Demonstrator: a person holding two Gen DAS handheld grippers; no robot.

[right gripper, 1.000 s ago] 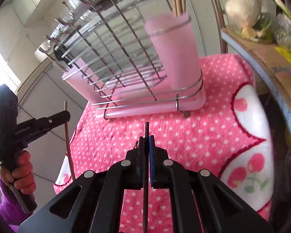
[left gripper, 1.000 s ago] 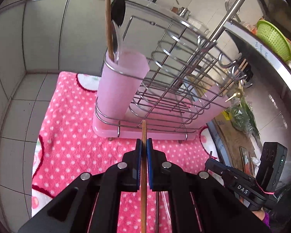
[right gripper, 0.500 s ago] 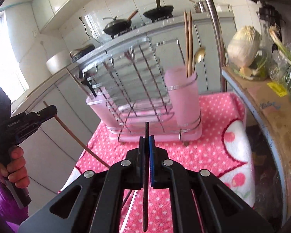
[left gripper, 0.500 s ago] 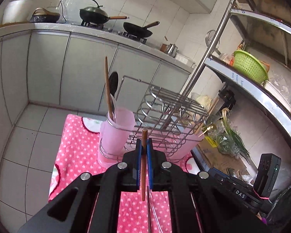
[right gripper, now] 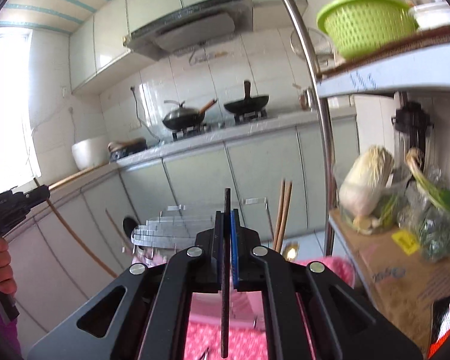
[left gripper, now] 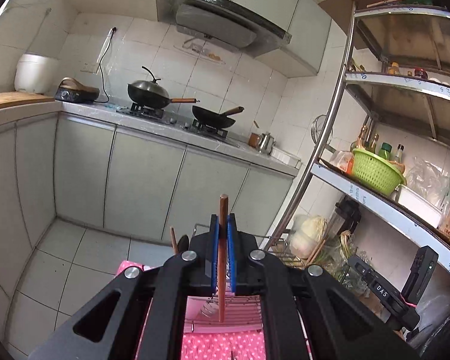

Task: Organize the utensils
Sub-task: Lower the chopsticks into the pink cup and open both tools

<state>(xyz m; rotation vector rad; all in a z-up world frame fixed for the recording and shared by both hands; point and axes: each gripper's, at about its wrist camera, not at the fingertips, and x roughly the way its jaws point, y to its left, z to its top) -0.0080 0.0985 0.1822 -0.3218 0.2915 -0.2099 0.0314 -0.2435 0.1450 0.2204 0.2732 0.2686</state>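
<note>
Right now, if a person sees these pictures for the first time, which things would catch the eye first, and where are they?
First, the two grippers low in the foreground: the left gripper is shut on an upright brown wooden chopstick, and the right gripper is shut on a dark chopstick. Behind them, two black woks sit on the stove at the far counter. A bright green basket stands on the metal shelf at the right.

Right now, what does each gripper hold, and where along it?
The left gripper clamps a brown wooden chopstick just below its top end. The right gripper clamps a dark chopstick near its upper end.
</note>
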